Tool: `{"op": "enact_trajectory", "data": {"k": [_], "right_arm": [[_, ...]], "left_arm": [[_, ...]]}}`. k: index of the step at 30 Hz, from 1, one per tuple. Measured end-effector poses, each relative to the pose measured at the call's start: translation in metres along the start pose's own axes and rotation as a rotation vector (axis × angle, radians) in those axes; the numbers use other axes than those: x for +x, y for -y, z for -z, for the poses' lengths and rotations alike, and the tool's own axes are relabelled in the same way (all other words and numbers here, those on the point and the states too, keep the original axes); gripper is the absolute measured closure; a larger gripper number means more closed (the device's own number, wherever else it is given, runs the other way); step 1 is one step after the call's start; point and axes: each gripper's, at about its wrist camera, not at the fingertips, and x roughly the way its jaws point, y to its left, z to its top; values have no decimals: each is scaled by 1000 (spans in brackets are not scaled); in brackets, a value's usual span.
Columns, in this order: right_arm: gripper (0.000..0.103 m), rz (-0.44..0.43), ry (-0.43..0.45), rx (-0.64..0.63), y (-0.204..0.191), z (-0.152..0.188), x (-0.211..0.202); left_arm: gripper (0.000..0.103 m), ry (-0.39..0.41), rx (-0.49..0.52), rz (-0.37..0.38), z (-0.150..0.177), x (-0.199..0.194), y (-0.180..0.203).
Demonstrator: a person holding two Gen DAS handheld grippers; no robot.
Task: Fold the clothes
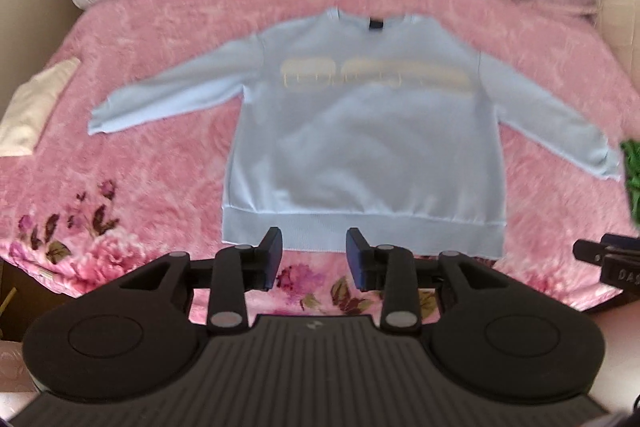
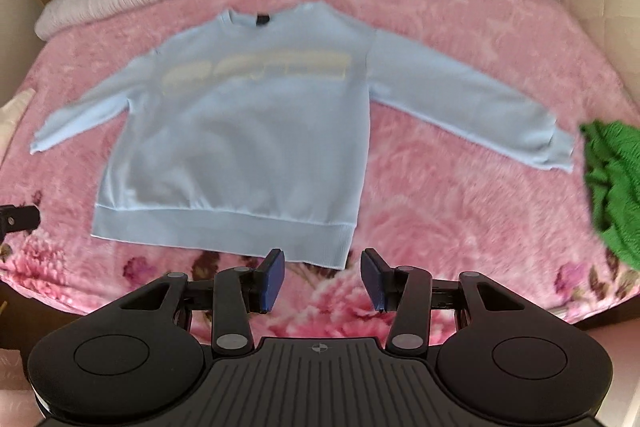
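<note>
Left gripper (image 1: 314, 255): its jaws are standing apart, holding nothing, hovering just before the sweatshirt's hem.
Right gripper (image 2: 322, 277): its jaws are also standing apart and empty, near the hem's right corner.
Light blue sweatshirt (image 1: 360, 139): it is lying flat, front up, ahead of both pairs of jaws, with both sleeves spreading out to the sides.
Pink floral blanket (image 1: 160, 163): it is lying under the sweatshirt.
Green garment (image 2: 612, 183): it is lying right of the right jaws, just beside the right cuff.
White cloth (image 1: 32, 107): it is lying far left of the left jaws.
</note>
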Motion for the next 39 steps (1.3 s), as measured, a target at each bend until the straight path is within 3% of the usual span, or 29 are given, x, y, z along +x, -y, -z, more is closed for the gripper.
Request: {"op": "enact_trajectory", "data": {"k": [8, 18, 29, 39], "right_arm": [[57, -11, 17, 40, 6, 7, -23], [57, 8, 9, 119, 2, 11, -35], [57, -3, -15, 126, -38, 6, -28], [57, 4, 0, 124, -29, -7, -25]], "left_arm": [[70, 41, -16, 16, 10, -38, 2], [70, 11, 38, 23, 15, -34, -8], [70, -11, 26, 3, 9, -25, -52], [70, 9, 12, 7, -5, -22, -46]]}}
